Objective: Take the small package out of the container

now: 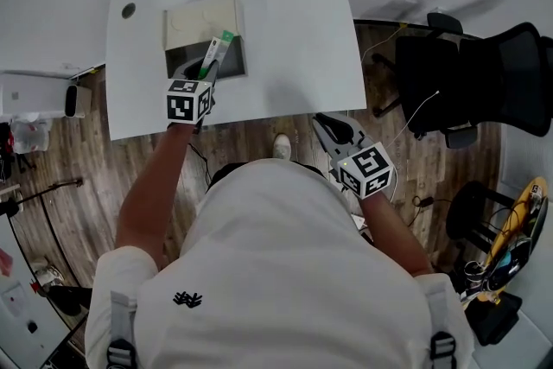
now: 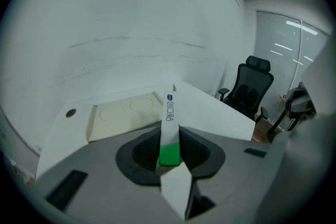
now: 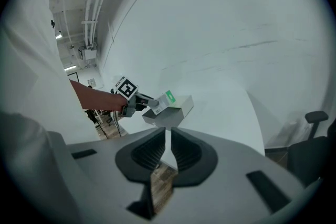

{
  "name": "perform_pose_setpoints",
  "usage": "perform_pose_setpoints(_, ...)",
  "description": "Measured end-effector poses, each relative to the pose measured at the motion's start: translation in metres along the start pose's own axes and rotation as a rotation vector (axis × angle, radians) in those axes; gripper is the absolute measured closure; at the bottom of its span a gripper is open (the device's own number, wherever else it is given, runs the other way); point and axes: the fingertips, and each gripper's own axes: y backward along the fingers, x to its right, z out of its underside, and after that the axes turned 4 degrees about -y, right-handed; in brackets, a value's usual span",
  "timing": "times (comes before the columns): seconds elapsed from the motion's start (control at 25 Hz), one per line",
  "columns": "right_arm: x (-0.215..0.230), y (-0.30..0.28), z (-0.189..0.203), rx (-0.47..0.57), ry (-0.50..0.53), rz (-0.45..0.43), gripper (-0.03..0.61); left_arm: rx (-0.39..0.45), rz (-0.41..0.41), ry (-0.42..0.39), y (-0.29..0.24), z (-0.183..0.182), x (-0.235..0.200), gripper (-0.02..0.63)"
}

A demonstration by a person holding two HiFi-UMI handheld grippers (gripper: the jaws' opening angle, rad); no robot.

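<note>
The small package (image 1: 218,50), white with a green end, is pinched at its green end by my left gripper (image 1: 210,69), which is shut on it. The package (image 2: 169,128) runs up and away from the pads, tilted over the open grey container (image 1: 181,63). The container's beige lid (image 1: 200,22) lies flat behind it. In the right gripper view the package (image 3: 164,101) sits just above the container (image 3: 176,113). My right gripper (image 1: 320,118) hovers at the table's front edge, right of the container, with its jaws together and nothing between them (image 3: 168,139).
The white table (image 1: 294,30) has a round cable hole (image 1: 128,10) at its far left corner. Black office chairs (image 1: 467,82) stand on the wooden floor to the right. A white unit (image 1: 39,95) stands left of the table.
</note>
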Motion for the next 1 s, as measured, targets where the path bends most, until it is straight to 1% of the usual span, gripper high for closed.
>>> perform_pose_setpoints(0.36, -0.034, -0.024, -0.007, -0.009, 0.043, -0.036, 0.545, 0.112, 0.024, 0.033, 0.063, -0.018, 0.002, 0.522)
perform_pose_setpoints(0.52, -0.053, -0.032, -0.006, -0.017, 0.059, -0.043, 0.545, 0.149, 0.051, 0.037, 0.092, -0.019, 0.005, 0.523)
perform_pose_setpoints(0.64, -0.072, -0.039, -0.003, -0.021, 0.064, -0.047, 0.545, 0.175, 0.079, 0.043, 0.116, -0.017, 0.006, 0.523)
perform_pose_setpoints(1.0, -0.121, -0.053, 0.005, -0.025, 0.074, -0.037, 0.546, 0.244, 0.126, 0.017, 0.192, 0.0, 0.009, 0.523)
